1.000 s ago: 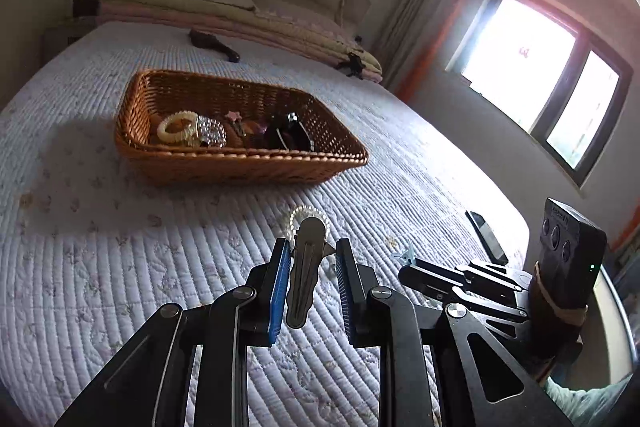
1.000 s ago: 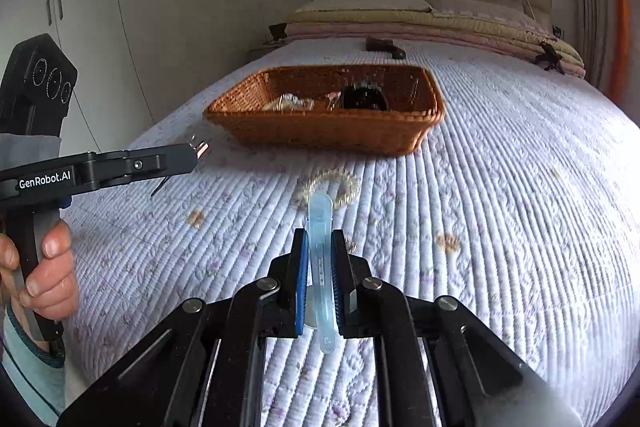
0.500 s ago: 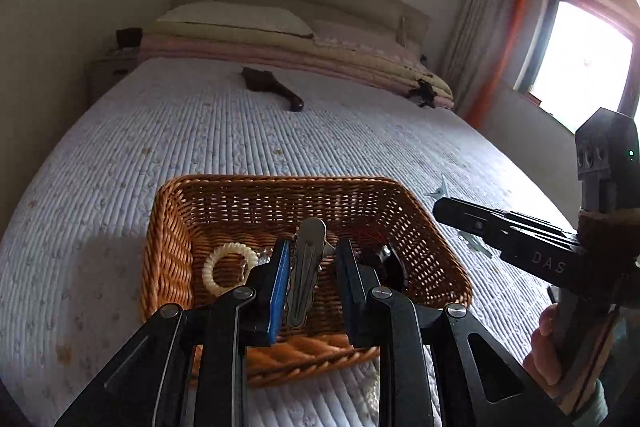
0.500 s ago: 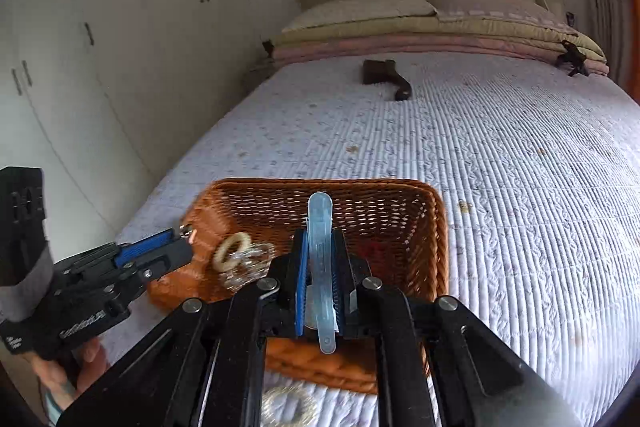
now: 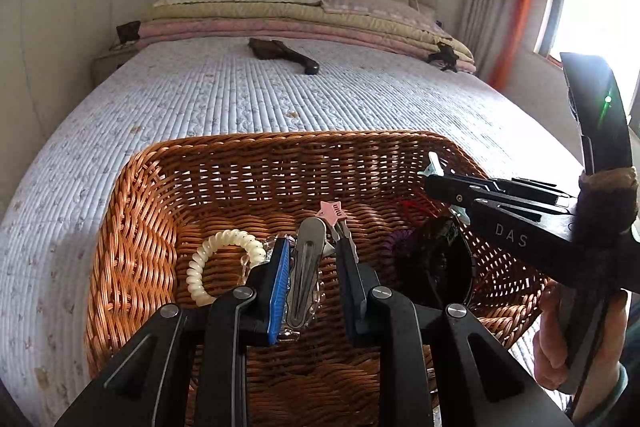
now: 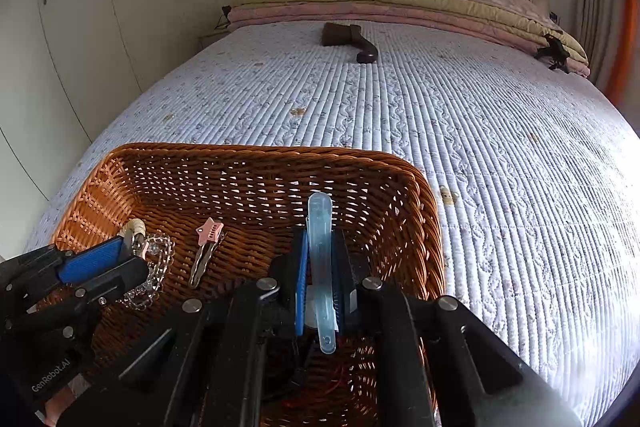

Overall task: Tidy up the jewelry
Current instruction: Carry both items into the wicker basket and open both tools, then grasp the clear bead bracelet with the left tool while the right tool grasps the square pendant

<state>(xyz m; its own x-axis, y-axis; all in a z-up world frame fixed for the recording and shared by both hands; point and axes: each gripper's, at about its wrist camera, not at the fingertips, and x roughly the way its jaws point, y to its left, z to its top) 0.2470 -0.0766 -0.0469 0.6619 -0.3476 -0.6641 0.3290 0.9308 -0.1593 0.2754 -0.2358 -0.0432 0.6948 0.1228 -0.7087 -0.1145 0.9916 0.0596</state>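
Note:
A woven brown basket [image 5: 132, 227] [image 6: 424, 211] sits on the quilted bed. My left gripper [image 5: 312, 251] is over it; a silver hair clip [image 5: 306, 263] sits between its jaws, touching the blue left pad, with a gap to the right one. My right gripper [image 6: 322, 247] is shut on a pale blue hair clip [image 6: 320, 259] above the basket's right part. In the basket lie a cream spiral hair tie [image 5: 218, 267], a pink star clip [image 5: 332, 211] [image 6: 208, 235], a clear bead bracelet [image 6: 156, 267] and a dark hair piece [image 5: 432, 259].
A dark brush [image 5: 280, 53] [image 6: 348, 39] lies further up the bed. Folded blankets and pillows [image 5: 280, 15] are stacked at the headboard. White wardrobes [image 6: 100, 7] stand left; a window [image 5: 592, 7] is right.
Both grippers moved forward from the bed surface to above the basket, each carrying its hair clip. The pearl bracelet left on the bed is out of view now.

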